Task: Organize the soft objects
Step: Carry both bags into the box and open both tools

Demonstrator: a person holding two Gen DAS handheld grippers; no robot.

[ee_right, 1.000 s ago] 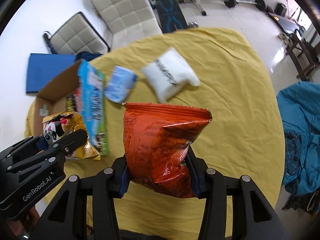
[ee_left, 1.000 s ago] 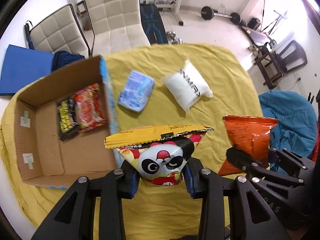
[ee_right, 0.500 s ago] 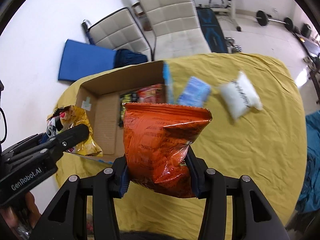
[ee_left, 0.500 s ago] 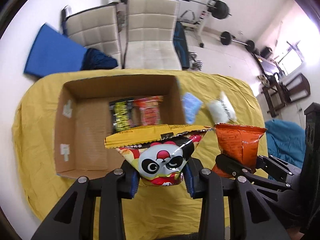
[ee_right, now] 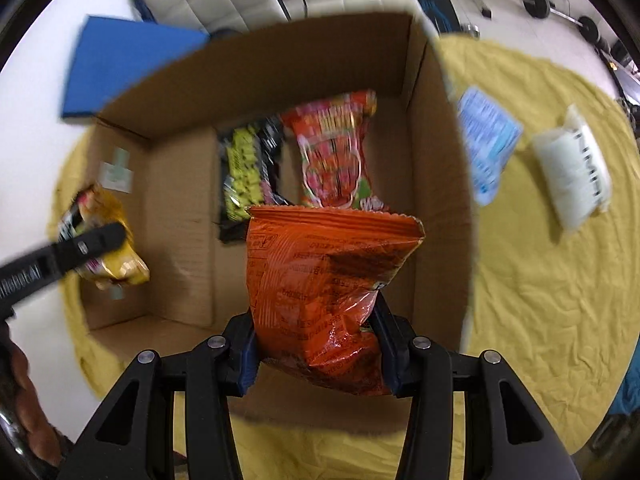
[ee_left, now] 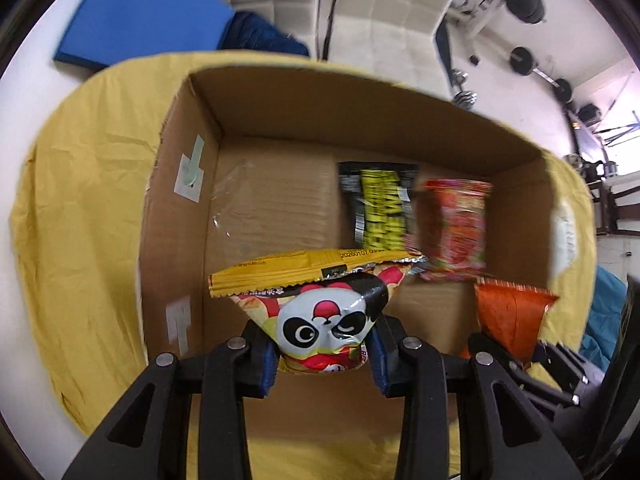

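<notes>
With the left gripper (ee_left: 323, 354) pinching the panda snack bag (ee_left: 320, 312) and the right gripper (ee_right: 316, 354) clamping the orange chip bag (ee_right: 326, 292) above the cardboard box (ee_left: 192, 216), an early release could drop either slippery bag onto the wall instead of beside the black-and-yellow packet (ee_left: 380, 208).

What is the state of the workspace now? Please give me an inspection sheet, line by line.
Surface: table under a wrinkled yellow cloth.
Job's things: open cardboard box holds a yellow-black packet and a red packet; blue packet and white packet lie on the cloth outside it.
Clutter: nothing seen.
Grippers: left gripper jaws shut on panda snack bag; right gripper jaws shut on orange chip bag; both above the box.
Cables: nothing seen.
Surroundings: white chairs, blue mat, barbell weights.
</notes>
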